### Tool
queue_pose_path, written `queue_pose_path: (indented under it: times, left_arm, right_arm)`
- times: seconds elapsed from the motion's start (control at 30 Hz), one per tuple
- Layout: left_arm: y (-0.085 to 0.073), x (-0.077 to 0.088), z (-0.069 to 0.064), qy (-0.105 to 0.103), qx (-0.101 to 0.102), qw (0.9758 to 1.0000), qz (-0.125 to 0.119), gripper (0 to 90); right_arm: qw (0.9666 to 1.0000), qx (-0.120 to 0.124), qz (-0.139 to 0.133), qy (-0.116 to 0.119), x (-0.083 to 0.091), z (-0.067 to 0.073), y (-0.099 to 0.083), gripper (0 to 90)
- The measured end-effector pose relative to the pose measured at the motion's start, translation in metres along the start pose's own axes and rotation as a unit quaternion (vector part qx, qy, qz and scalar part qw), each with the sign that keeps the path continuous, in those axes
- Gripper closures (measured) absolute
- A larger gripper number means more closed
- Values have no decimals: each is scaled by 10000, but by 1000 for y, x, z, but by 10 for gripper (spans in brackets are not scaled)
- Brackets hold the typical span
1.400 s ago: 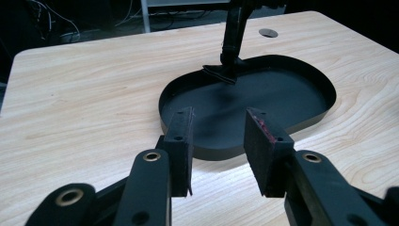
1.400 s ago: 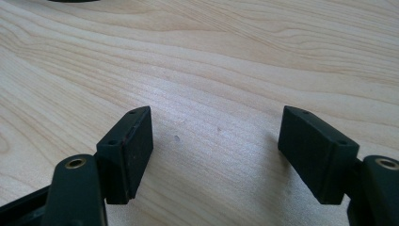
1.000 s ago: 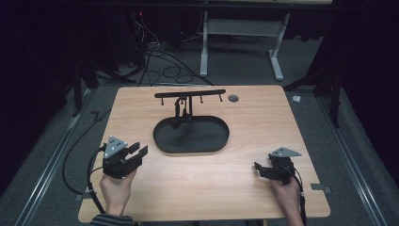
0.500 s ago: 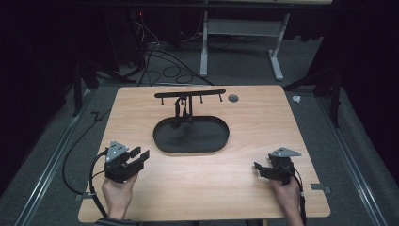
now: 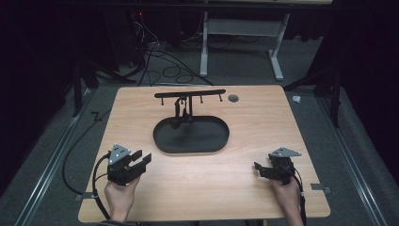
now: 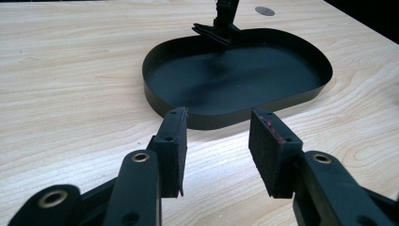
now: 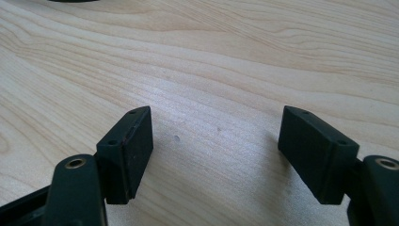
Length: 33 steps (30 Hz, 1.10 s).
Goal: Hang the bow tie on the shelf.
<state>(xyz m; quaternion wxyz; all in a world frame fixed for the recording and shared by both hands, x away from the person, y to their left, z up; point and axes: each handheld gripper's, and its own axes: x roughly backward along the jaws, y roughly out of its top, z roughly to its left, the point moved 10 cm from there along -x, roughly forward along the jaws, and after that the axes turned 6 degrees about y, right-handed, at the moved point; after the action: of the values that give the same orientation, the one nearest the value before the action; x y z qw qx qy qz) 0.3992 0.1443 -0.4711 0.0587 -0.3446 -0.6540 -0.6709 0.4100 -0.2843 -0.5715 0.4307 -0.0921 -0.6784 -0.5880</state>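
A black oval tray [image 5: 190, 139] lies in the middle of the wooden table [image 5: 263, 122]. From its far rim rises a black stand [image 5: 182, 109] carrying a thin horizontal bar with small pegs [image 5: 190, 93]. My left gripper [image 5: 141, 157] is held at the near left, open and empty, its jaws aimed at the tray. In the left gripper view the tray [image 6: 235, 75] lies just beyond the left gripper [image 6: 216, 122], apart from it. The right gripper [image 5: 258, 169] rests at the near right, pointing left, open wide over bare wood [image 7: 214, 117].
A small round grommet [image 5: 233, 98] sits in the tabletop right of the bar. Cables [image 5: 94, 179] trail off the near left table edge. Beyond the table stand a white metal frame [image 5: 240, 42] and loose floor cables [image 5: 160, 61].
The left gripper has drifted slightly toward the near edge of the table. The right gripper has stayed put.
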Motion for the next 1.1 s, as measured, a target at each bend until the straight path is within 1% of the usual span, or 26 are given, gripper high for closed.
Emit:
queue_pose_path:
  times: [0.1,0.3,0.37,0.63,0.77,0.83,0.9,1.1]
  left_arm:
    - [-2,-1,-1,-11,-4,10000,21,571]
    - [-6,-4,-1,-32,54,10000,54,567]
    - [-9,-6,-4,-73,61,9999,84,566]
    - [-14,-11,-7,-91,51,9998,153,564]
    - [-16,-15,-11,-163,95,9997,160,563]
    - [-16,-16,-12,-185,96,9996,172,563]
    - [-17,-19,-14,-186,48,9996,215,562]
    - [-20,-24,-18,-222,55,9994,250,562]
  right_arm:
    - [10000,-2,0,0,0,0,0,281]
    - [10000,1,0,0,0,0,0,281]
    - [10000,-1,1,0,0,0,0,281]
    - [10000,-6,5,0,0,0,0,281]
    - [10000,3,0,0,0,0,0,281]
    - [10000,2,0,0,0,0,0,281]
    - [10000,7,2,-1,0,0,0,281]
    - [10000,-9,6,1,0,0,0,281]
